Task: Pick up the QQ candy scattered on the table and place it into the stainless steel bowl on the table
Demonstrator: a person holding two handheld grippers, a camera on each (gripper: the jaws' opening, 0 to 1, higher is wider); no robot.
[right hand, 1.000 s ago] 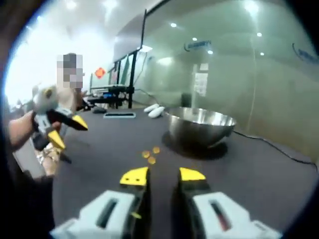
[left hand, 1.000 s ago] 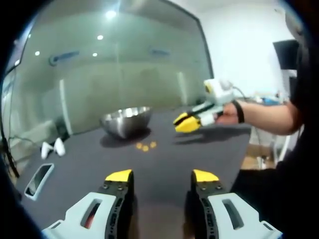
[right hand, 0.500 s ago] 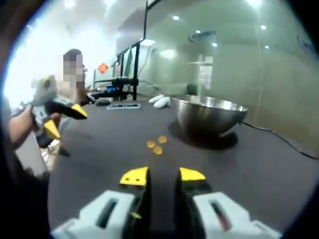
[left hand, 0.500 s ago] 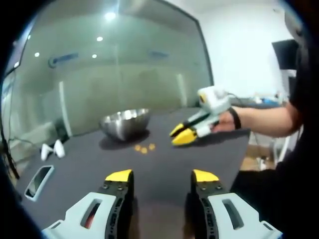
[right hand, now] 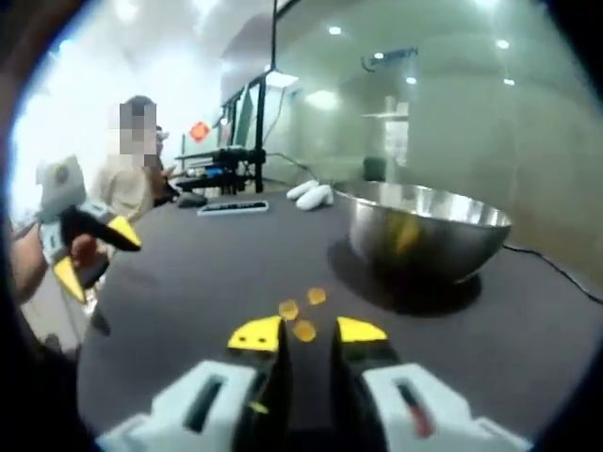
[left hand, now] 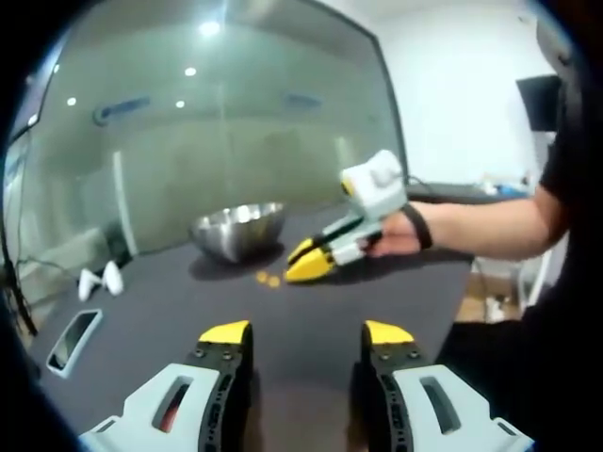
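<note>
In the left gripper view, our left gripper (left hand: 306, 331) hangs open above the dark table (left hand: 188, 301). The right gripper (left hand: 303, 264) tips down just beside the candies (left hand: 268, 279), near the bowl (left hand: 239, 230).

In the right gripper view, its jaws stand slightly parted, empty, around one of three candies (right hand: 302, 314).

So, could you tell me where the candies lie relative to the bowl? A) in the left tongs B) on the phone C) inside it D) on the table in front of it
D: three candies lie on the dark table before the bowl, just ahead of the right tongs.
</note>
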